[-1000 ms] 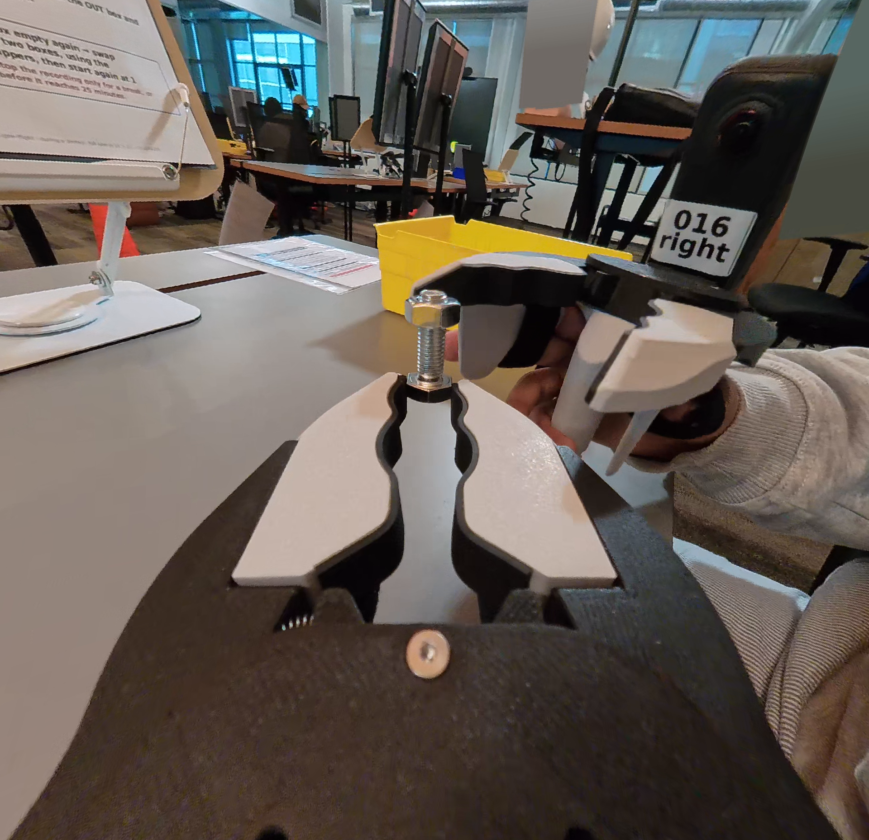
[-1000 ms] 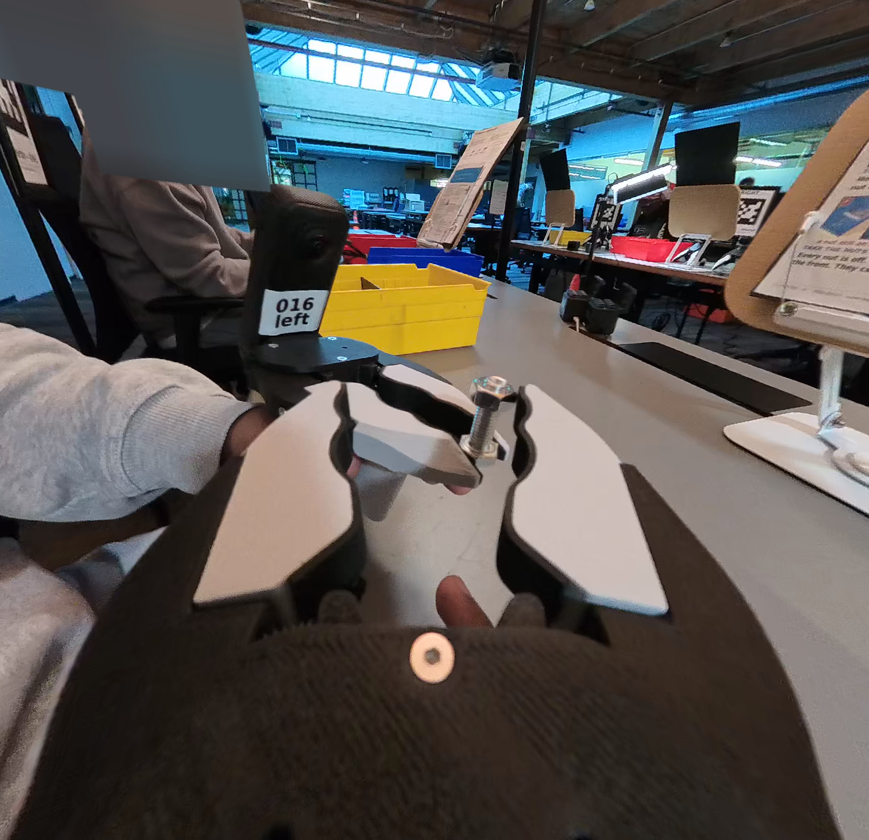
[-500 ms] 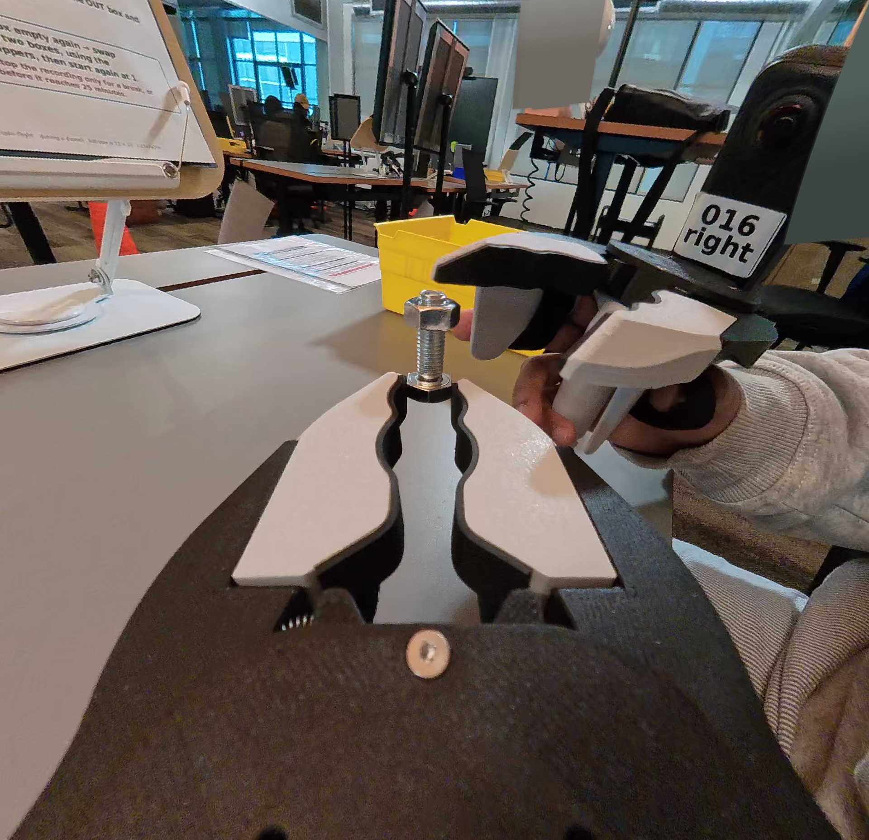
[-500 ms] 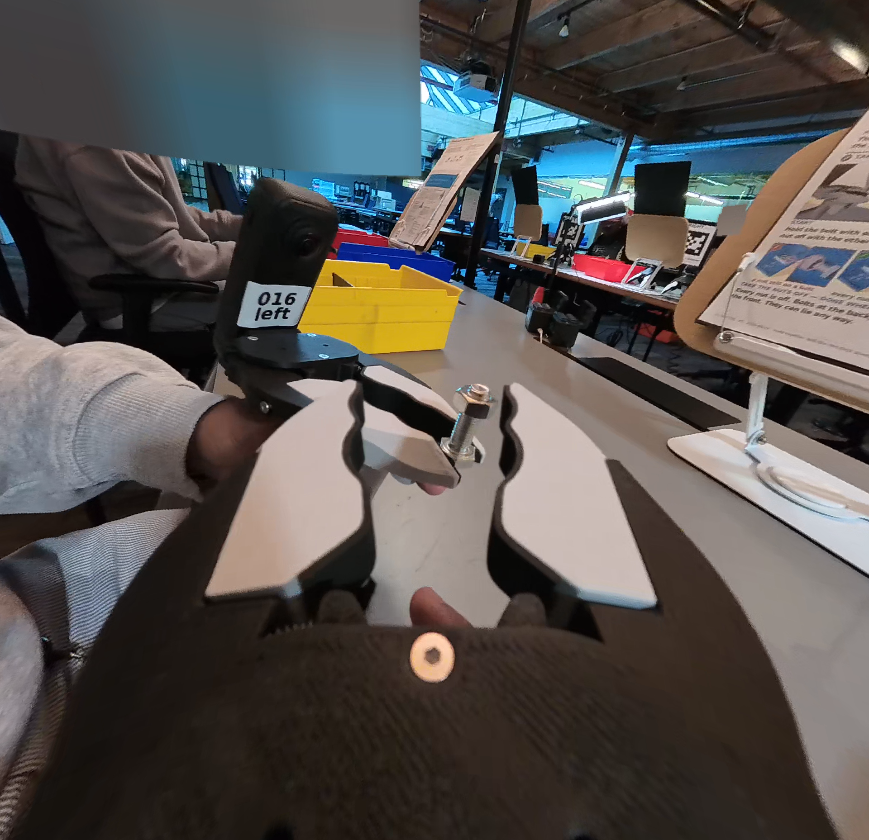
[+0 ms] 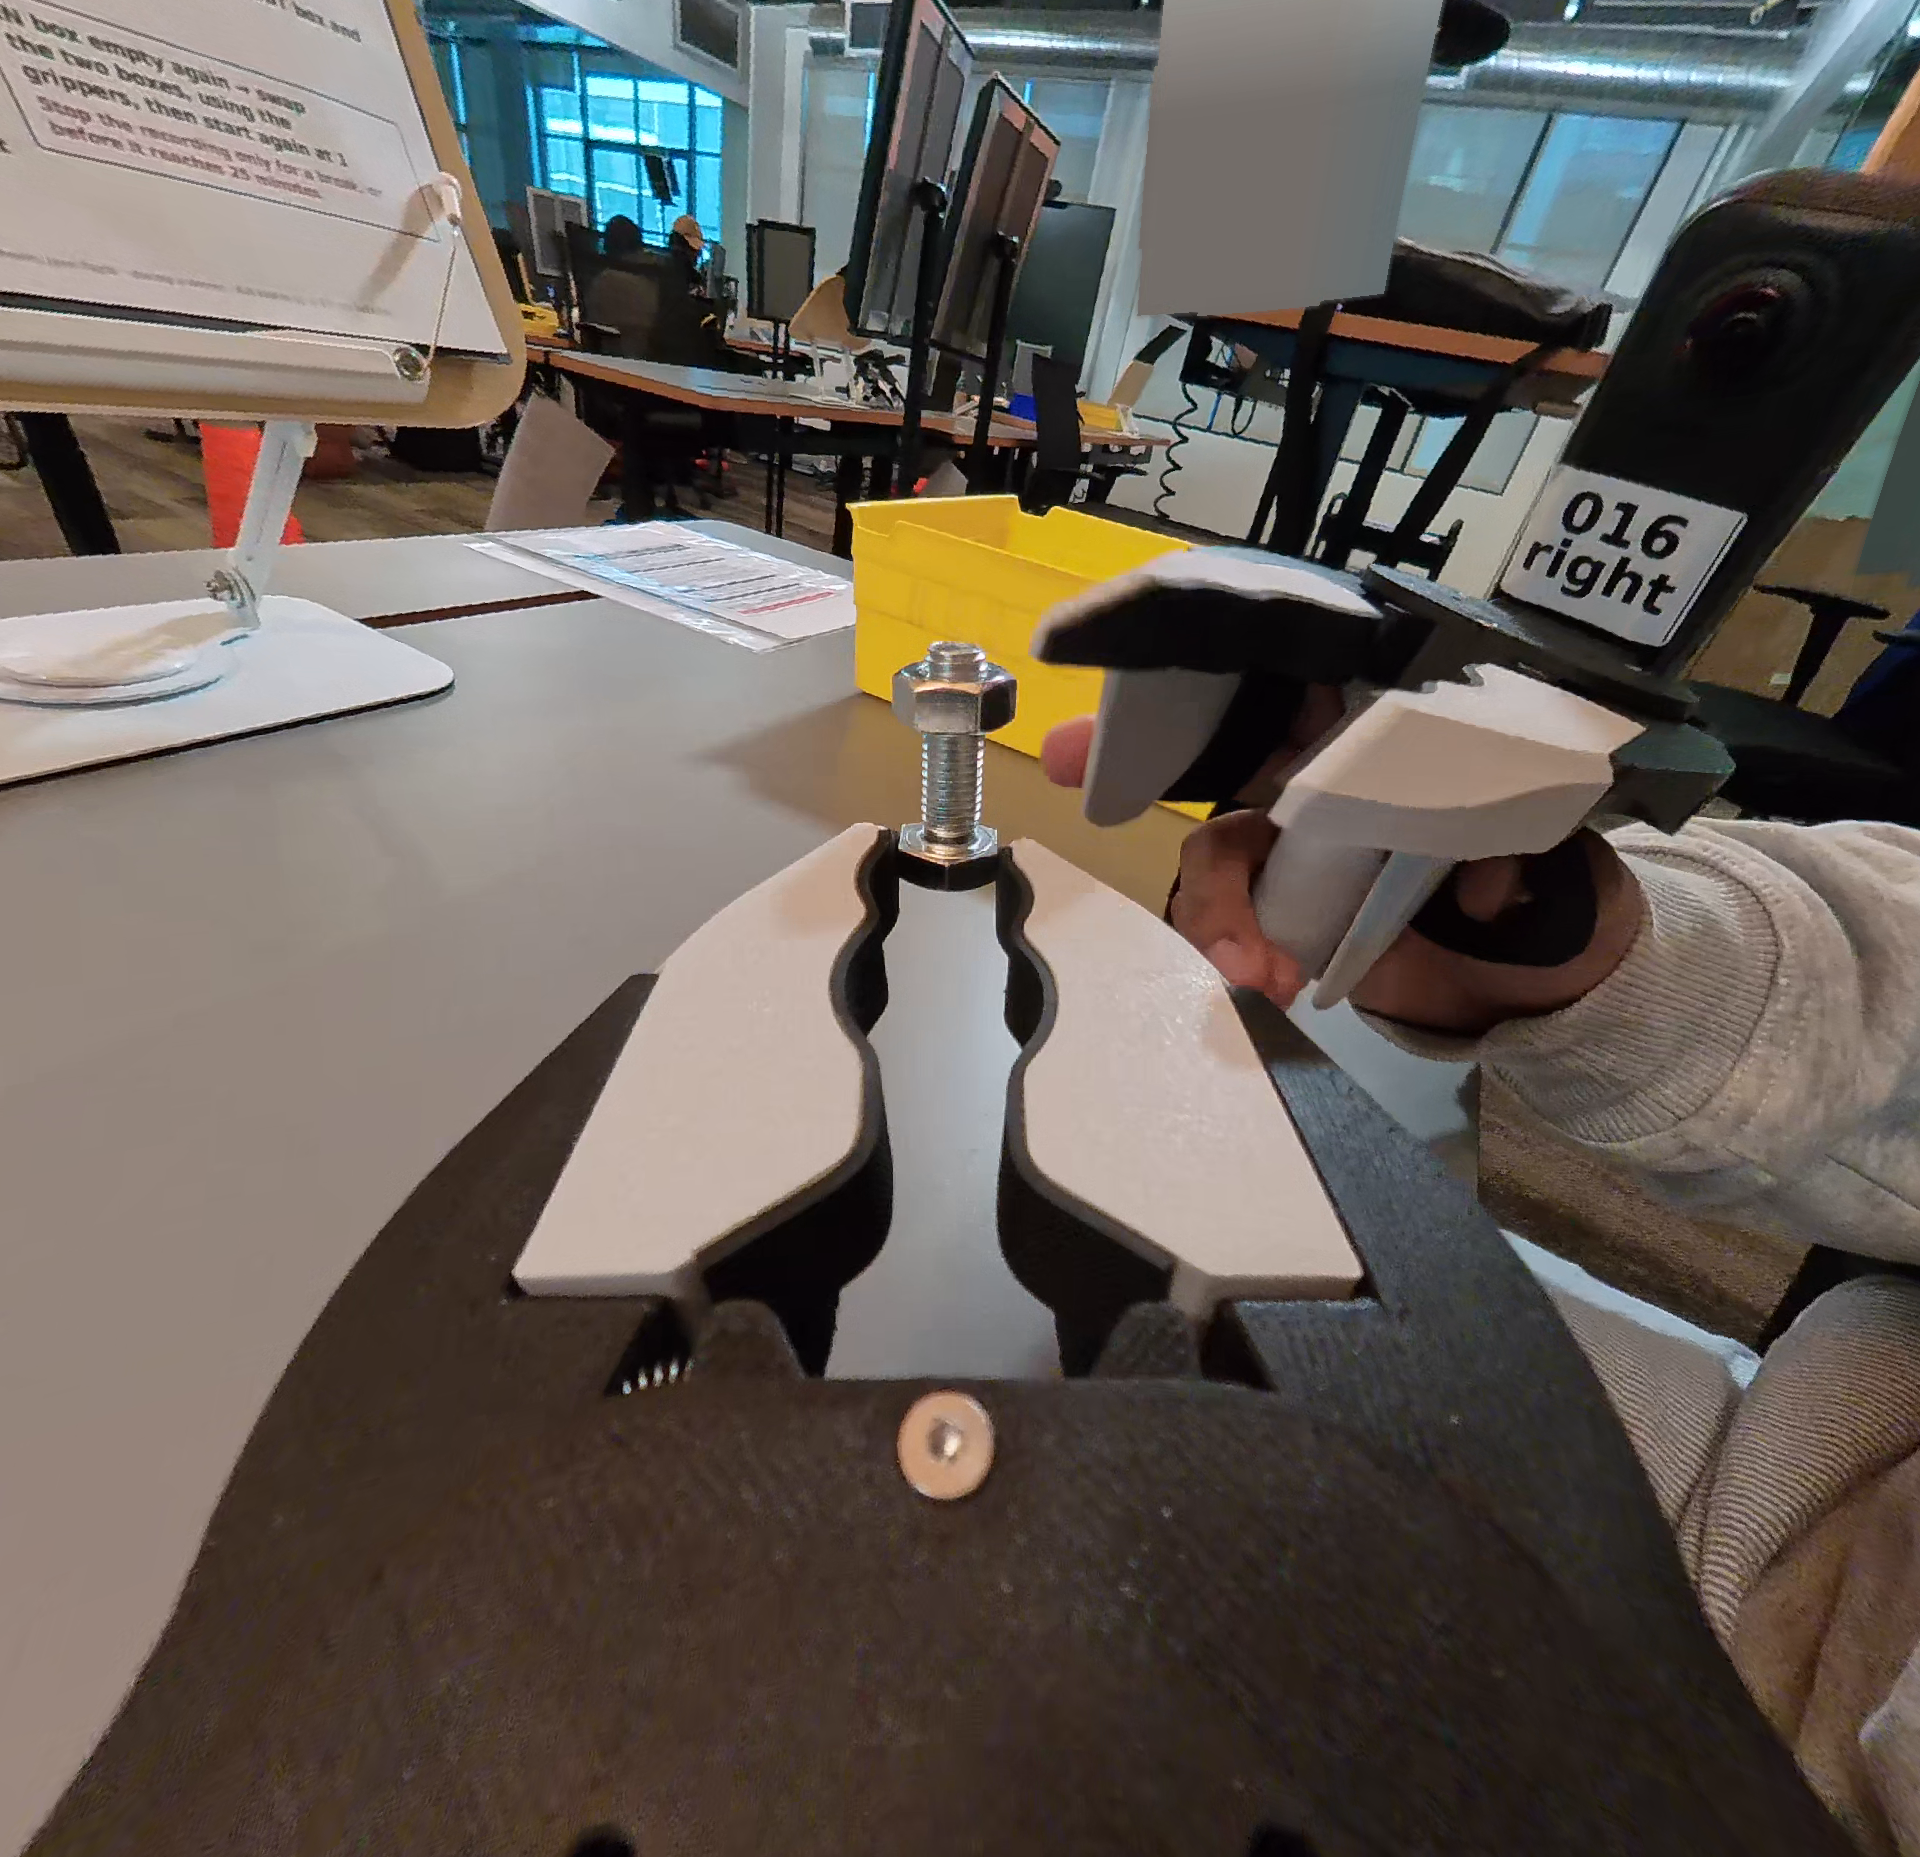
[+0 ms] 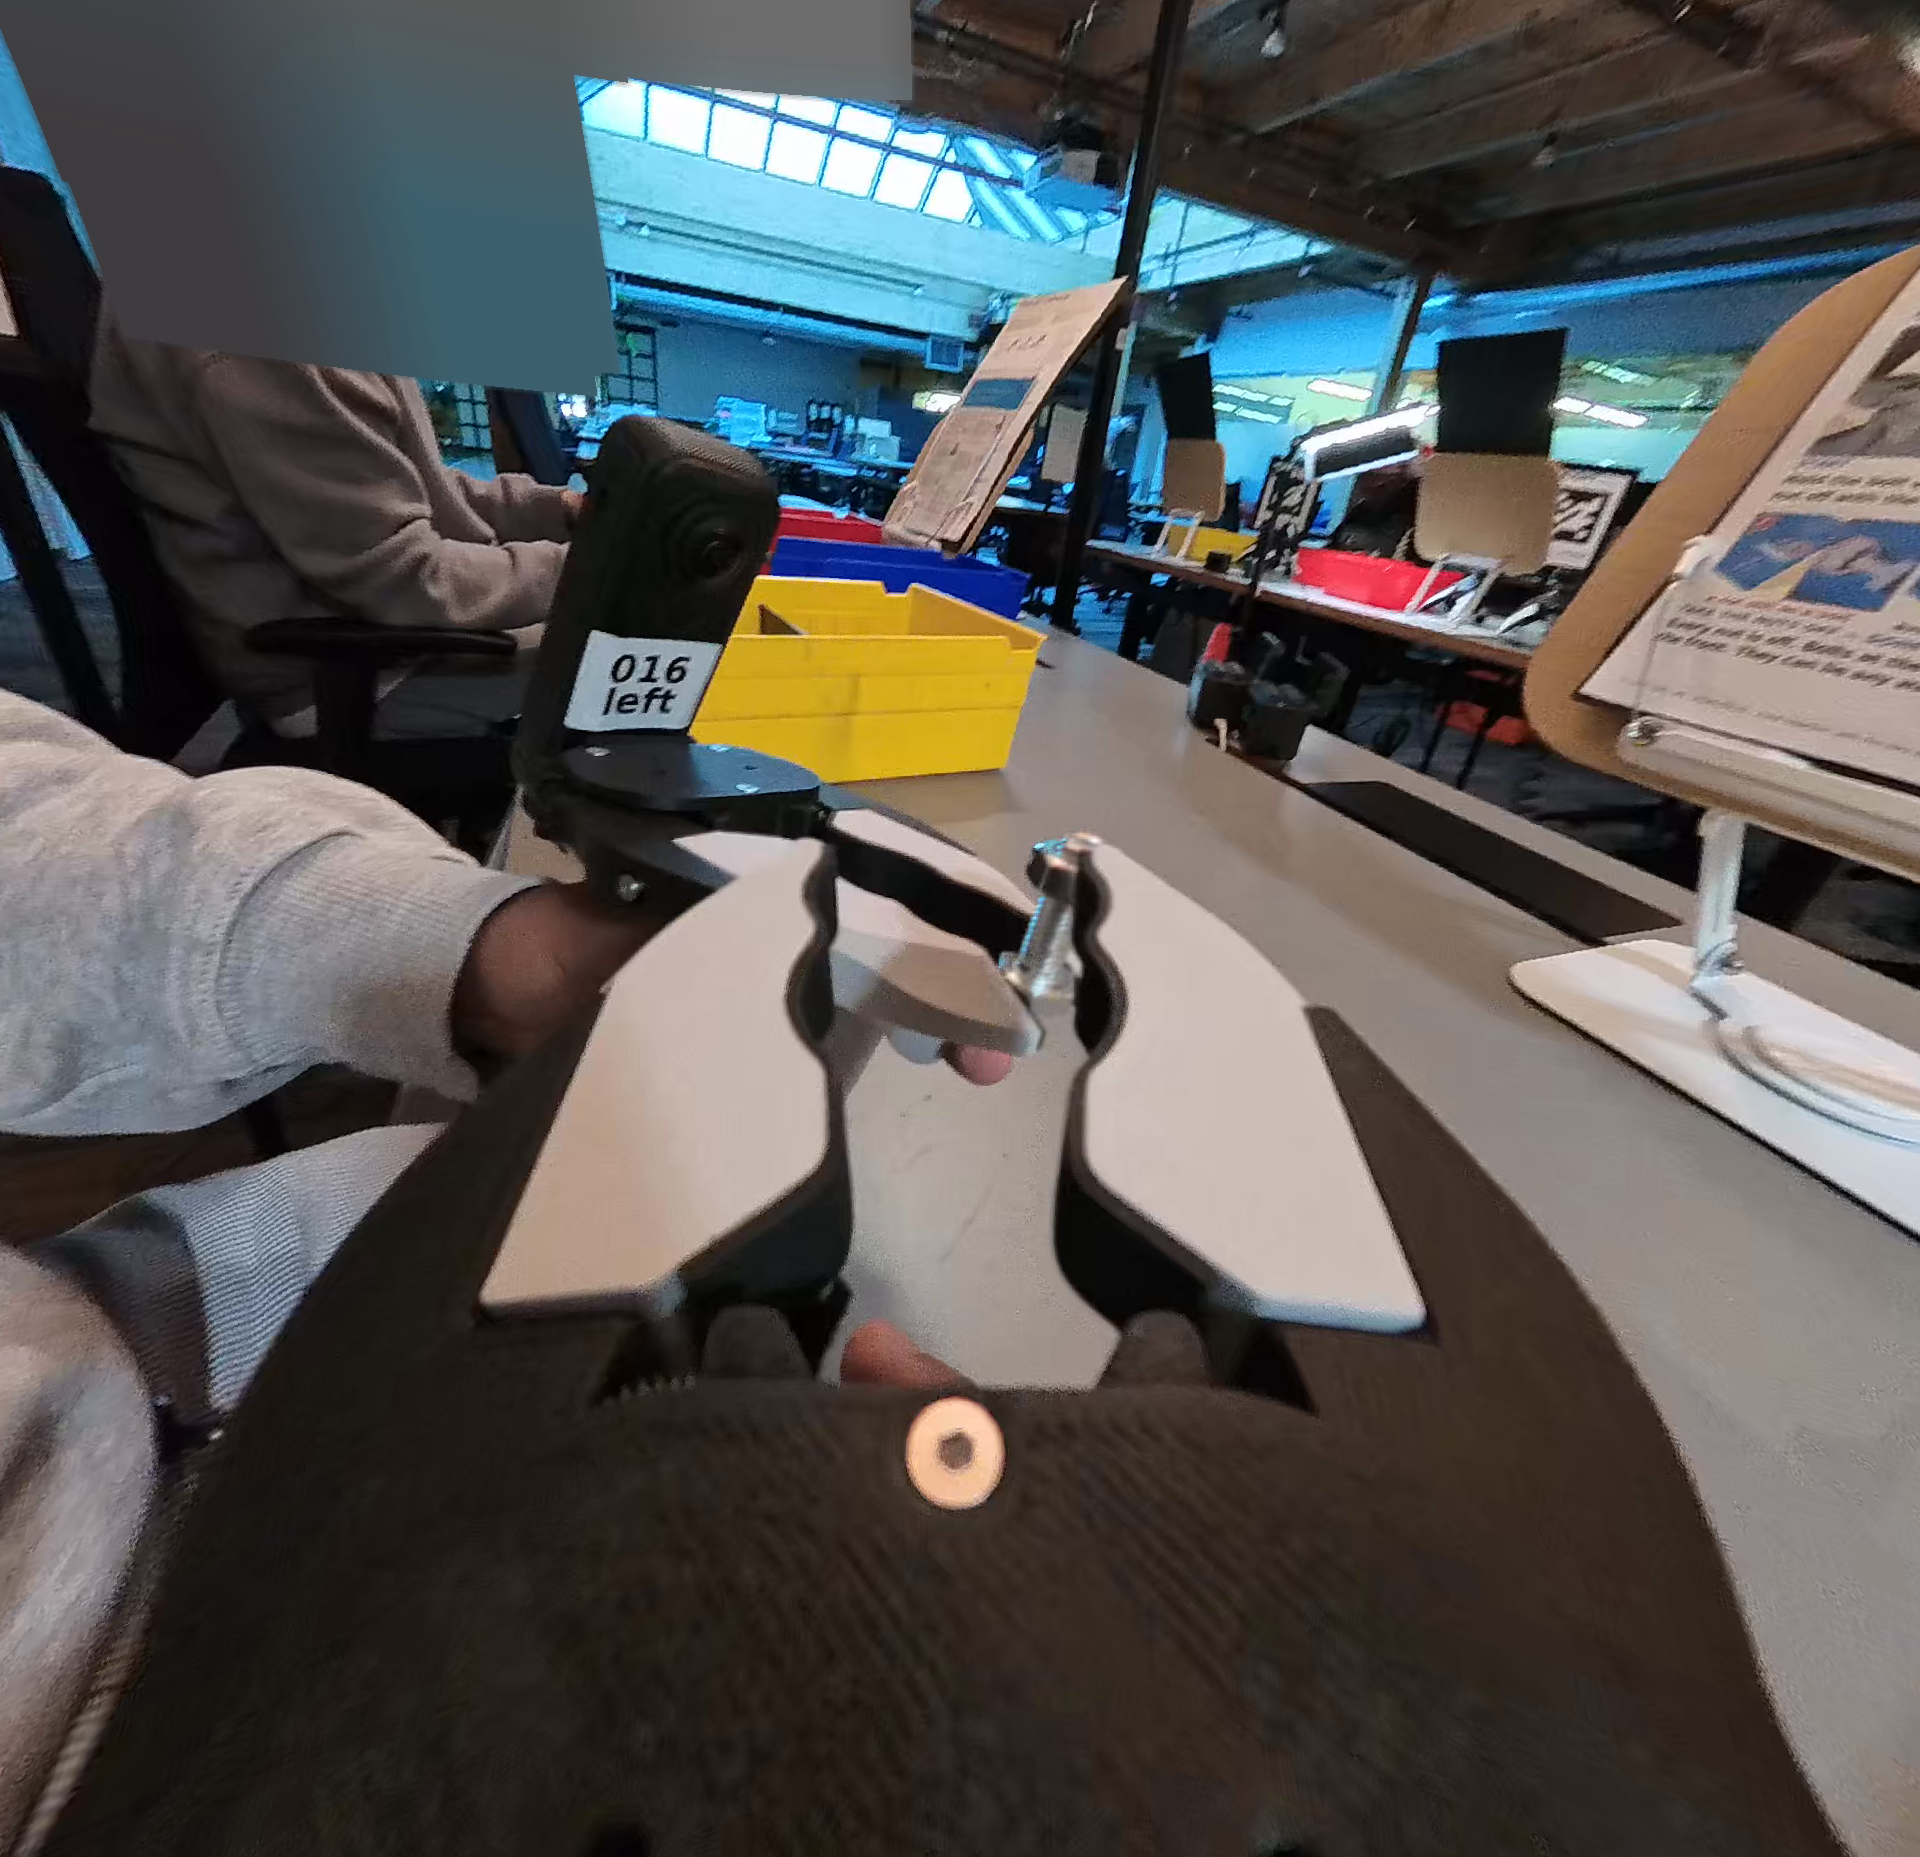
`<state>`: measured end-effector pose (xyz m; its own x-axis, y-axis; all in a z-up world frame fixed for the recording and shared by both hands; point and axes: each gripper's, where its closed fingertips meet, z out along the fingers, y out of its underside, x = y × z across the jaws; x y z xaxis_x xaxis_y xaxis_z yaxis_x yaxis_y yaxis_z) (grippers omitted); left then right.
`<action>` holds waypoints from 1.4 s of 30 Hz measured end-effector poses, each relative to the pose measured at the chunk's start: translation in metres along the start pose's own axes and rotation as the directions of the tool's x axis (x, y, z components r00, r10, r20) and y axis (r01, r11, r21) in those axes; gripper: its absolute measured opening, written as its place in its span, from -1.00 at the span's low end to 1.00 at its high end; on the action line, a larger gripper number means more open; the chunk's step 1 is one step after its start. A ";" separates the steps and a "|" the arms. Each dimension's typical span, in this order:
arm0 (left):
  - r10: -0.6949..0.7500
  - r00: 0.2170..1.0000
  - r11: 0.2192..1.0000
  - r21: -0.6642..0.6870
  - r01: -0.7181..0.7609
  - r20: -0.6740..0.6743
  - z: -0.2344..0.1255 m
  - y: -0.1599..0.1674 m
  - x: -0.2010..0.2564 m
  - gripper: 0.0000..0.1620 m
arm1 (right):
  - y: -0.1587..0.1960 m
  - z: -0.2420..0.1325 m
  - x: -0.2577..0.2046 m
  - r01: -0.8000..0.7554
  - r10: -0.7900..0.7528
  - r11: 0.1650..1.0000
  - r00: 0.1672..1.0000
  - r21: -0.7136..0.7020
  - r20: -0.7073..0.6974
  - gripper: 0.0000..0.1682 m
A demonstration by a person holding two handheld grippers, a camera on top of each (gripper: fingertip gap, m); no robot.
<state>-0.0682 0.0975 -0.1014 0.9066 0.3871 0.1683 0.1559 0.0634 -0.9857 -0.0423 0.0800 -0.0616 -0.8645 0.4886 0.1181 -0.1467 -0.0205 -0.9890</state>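
Observation:
My left gripper (image 5: 945, 857) is shut on the head of a silver bolt (image 5: 945, 789) and holds it upright above the grey table (image 5: 312, 976). A hex nut (image 5: 954, 690) sits near the top of the thread. My right gripper (image 5: 1184, 810) is open, tilted, and a little to the right of the nut, not touching it. In the right wrist view the bolt (image 6: 1044, 929) and nut (image 6: 1060, 857) show between the open fingers of my right gripper (image 6: 956, 862), close to the right one. The left gripper (image 6: 1023, 986) comes in from the left there.
A yellow bin (image 5: 987, 581) stands on the table behind the bolt; it also shows in the right wrist view (image 6: 862, 685). A document stand (image 5: 208, 197) stands at the left, with a laminated sheet (image 5: 707, 581) beyond. A seated person (image 6: 312, 519) is nearby. The gap from one gripper's tips to the other's is roughly 5 cm.
My right gripper has drawn back from the nut to the right and tilted. The left gripper and the bolt have stayed put.

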 end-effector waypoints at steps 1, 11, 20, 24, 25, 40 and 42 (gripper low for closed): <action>0.007 1.000 1.000 -0.003 -0.007 -0.001 0.000 0.000 0.001 -0.78 | -0.001 0.000 0.003 0.007 -0.007 1.000 1.000 0.010 -0.018 -0.40; 0.020 1.000 1.000 -0.007 -0.020 -0.002 0.001 0.001 0.002 -0.78 | 0.009 0.004 -0.001 0.021 -0.021 0.999 1.000 -0.038 -0.006 -0.40; 0.010 1.000 1.000 -0.009 -0.010 0.000 0.001 0.001 0.001 -0.78 | 0.002 -0.001 0.013 -0.007 0.008 1.000 0.998 0.010 -0.068 -0.27; 0.029 1.000 0.999 -0.016 -0.029 -0.006 0.002 0.002 0.004 -0.78 | 0.008 0.004 0.006 -0.021 0.021 1.000 0.999 -0.017 -0.032 -0.23; 0.030 1.000 0.999 -0.017 -0.030 -0.006 0.002 0.002 0.004 -0.78 | 0.009 0.005 0.003 -0.011 0.010 1.000 1.000 -0.027 -0.016 -0.28; 0.029 1.000 0.999 -0.018 -0.029 -0.008 0.002 0.002 0.005 -0.78 | 0.009 0.003 0.004 -0.011 0.011 0.999 1.000 -0.030 -0.026 -0.33; 0.022 1.000 1.000 -0.016 -0.022 -0.007 0.002 0.002 0.004 -0.78 | 0.008 0.003 0.001 -0.006 0.005 0.999 1.000 -0.035 -0.007 -0.45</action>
<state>-0.0649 0.1009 -0.1023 0.9125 0.3819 0.1462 0.1416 0.0405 -0.9891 -0.0458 0.0775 -0.0692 -0.8619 0.4945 0.1121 -0.1249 0.0072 -0.9921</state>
